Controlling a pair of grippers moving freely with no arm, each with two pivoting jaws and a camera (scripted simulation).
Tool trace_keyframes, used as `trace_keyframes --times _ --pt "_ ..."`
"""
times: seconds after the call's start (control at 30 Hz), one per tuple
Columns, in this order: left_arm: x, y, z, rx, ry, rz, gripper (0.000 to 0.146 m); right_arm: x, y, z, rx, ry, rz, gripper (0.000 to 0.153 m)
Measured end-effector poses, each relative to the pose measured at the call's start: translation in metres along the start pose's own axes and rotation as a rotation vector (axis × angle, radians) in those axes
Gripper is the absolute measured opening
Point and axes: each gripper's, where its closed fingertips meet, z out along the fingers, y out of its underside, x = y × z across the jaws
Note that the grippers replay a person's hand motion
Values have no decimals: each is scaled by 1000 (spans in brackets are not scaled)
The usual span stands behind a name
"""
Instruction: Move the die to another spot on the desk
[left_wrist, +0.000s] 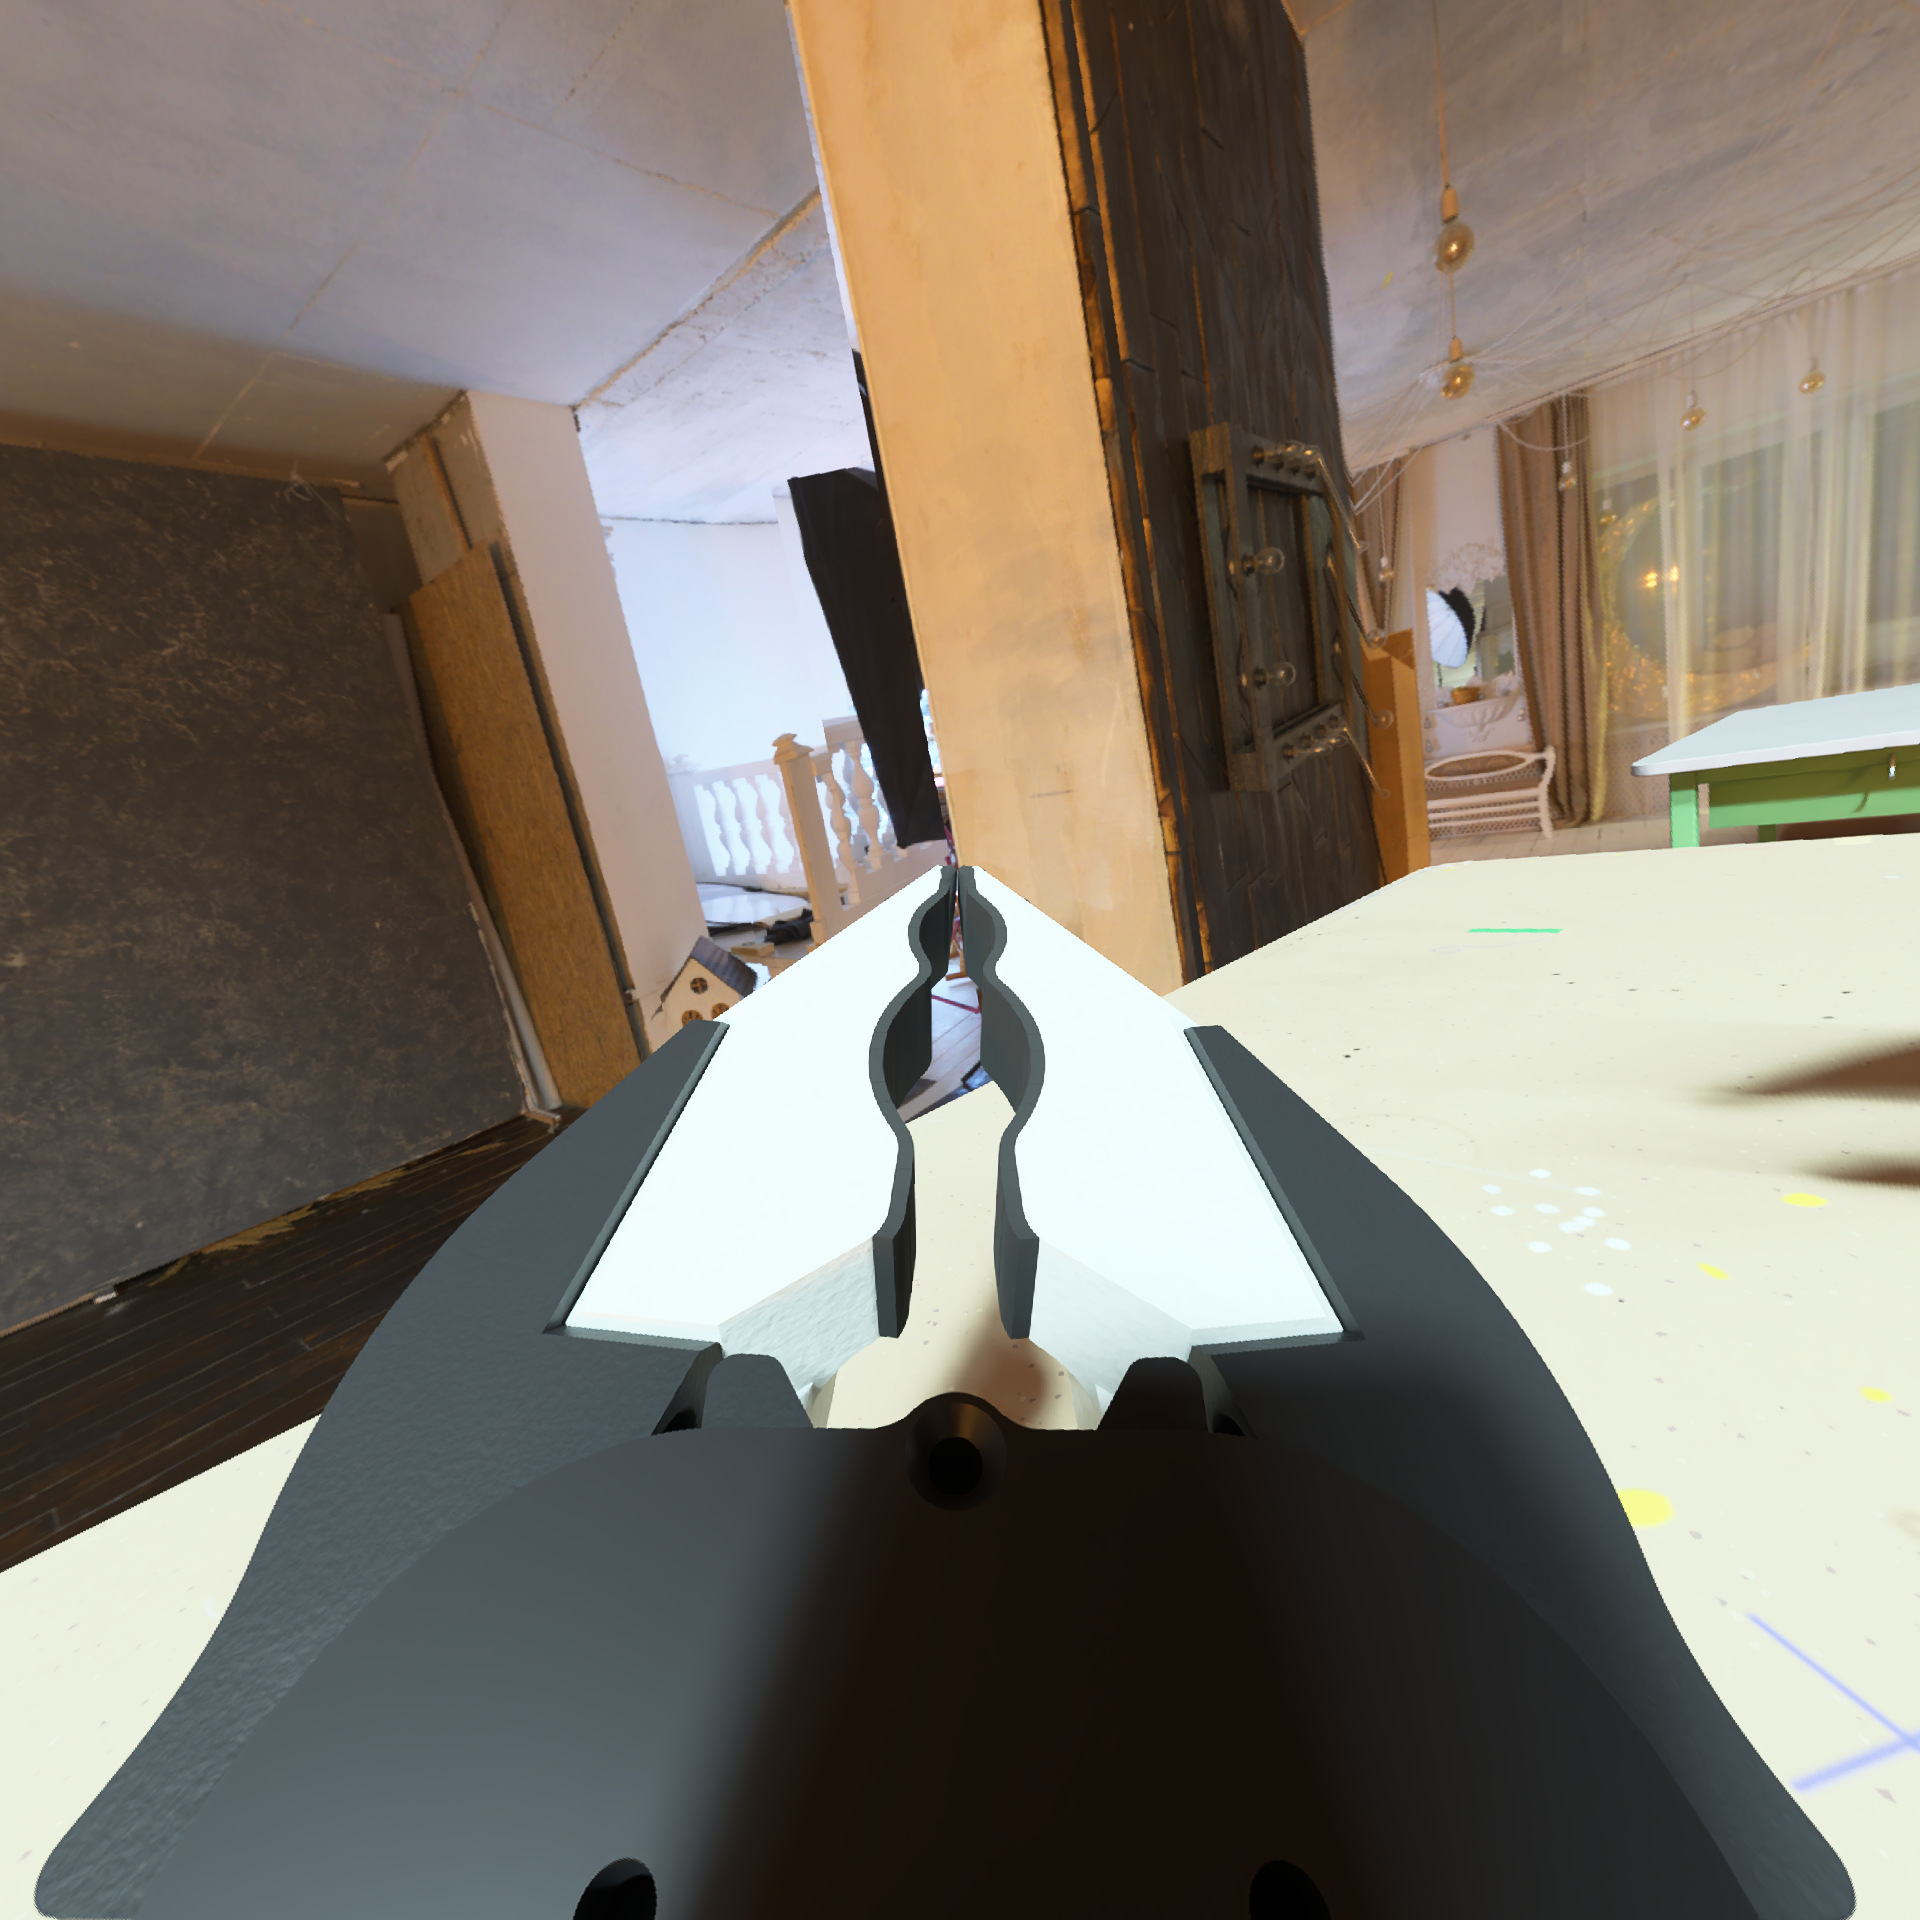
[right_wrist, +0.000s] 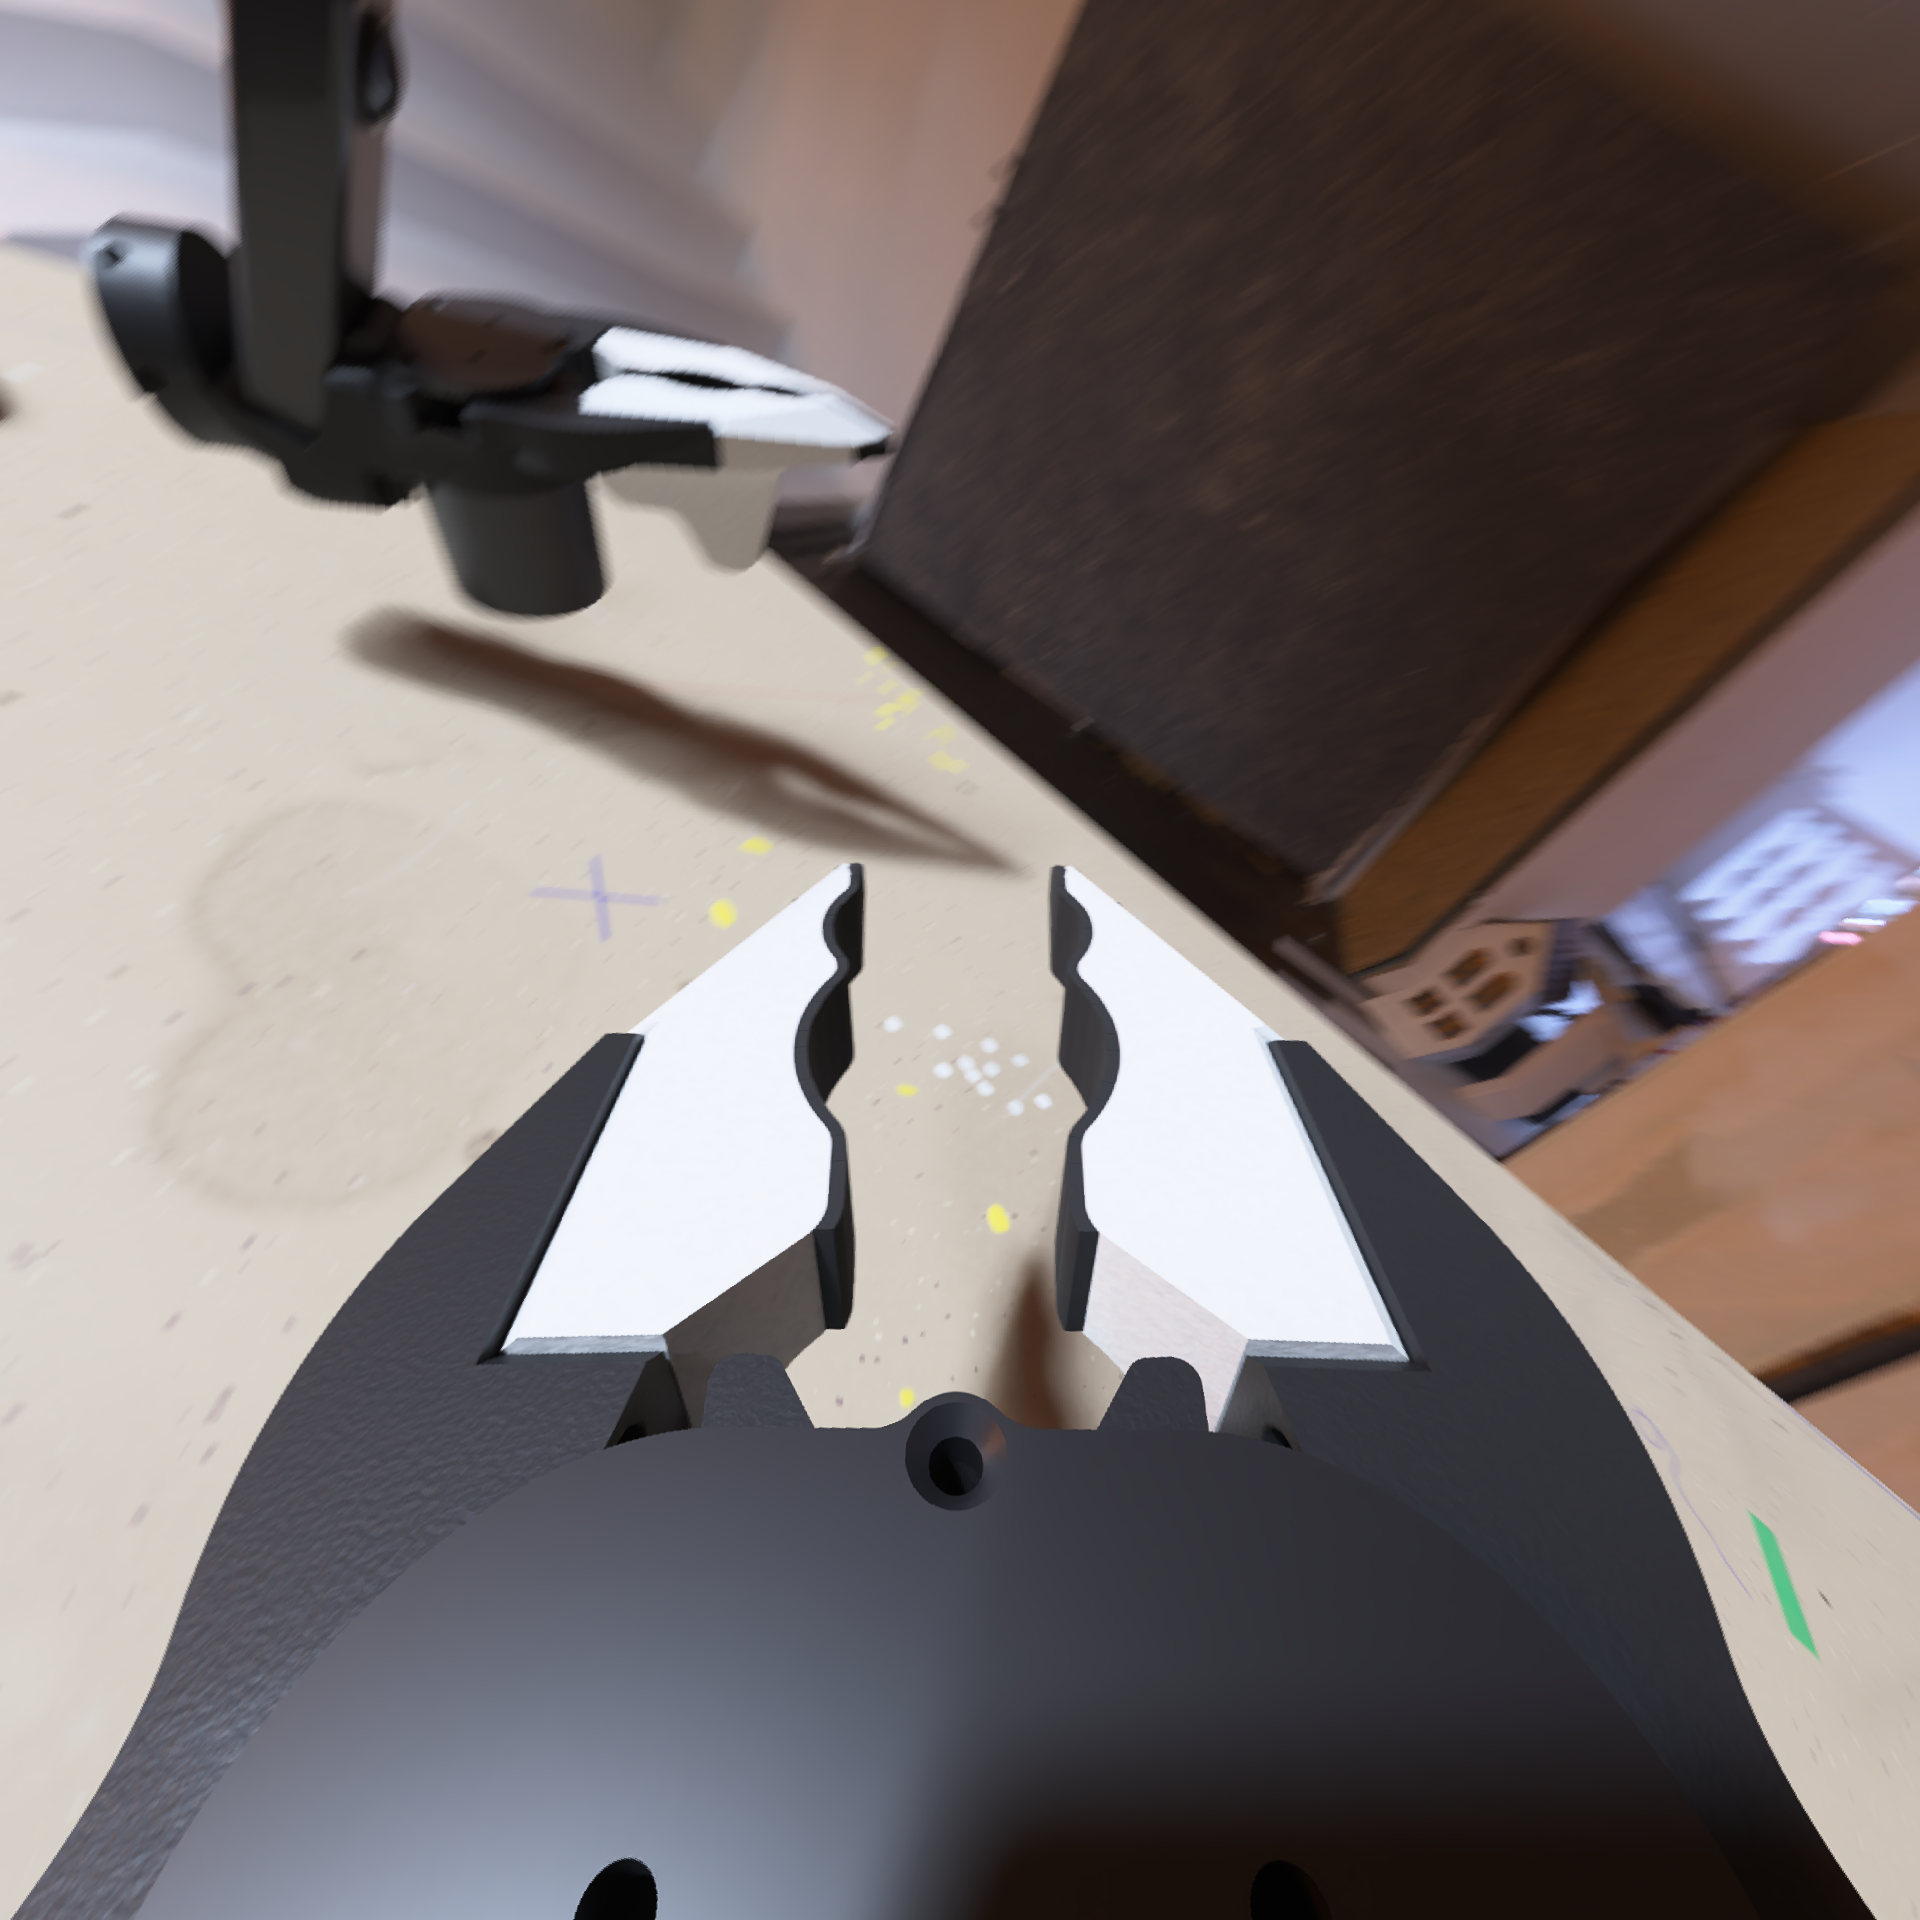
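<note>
No die shows in either view. My left gripper (left_wrist: 956, 878) is shut and empty, its tips touching, and it hovers over the left edge of the cream desk (left_wrist: 1558, 1091). It also shows in the right wrist view (right_wrist: 873, 442), far left, floating above the desk (right_wrist: 312, 831) with its shadow below it. My right gripper (right_wrist: 956, 883) is open and empty, with bare desk and paint specks between its fingers. It sits close above the desk near the right edge.
The desk edge (right_wrist: 1299, 1049) runs diagonally at the right in the right wrist view, with floor beyond it. A wooden pillar (left_wrist: 987, 468) stands past the desk in the left wrist view. A green table (left_wrist: 1808, 769) stands far right.
</note>
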Motion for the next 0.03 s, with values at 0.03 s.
trace_keyframes --times 0.03 --pt "0 0 0 0 1 1 0 4 -2 -3 47 78 5 28"
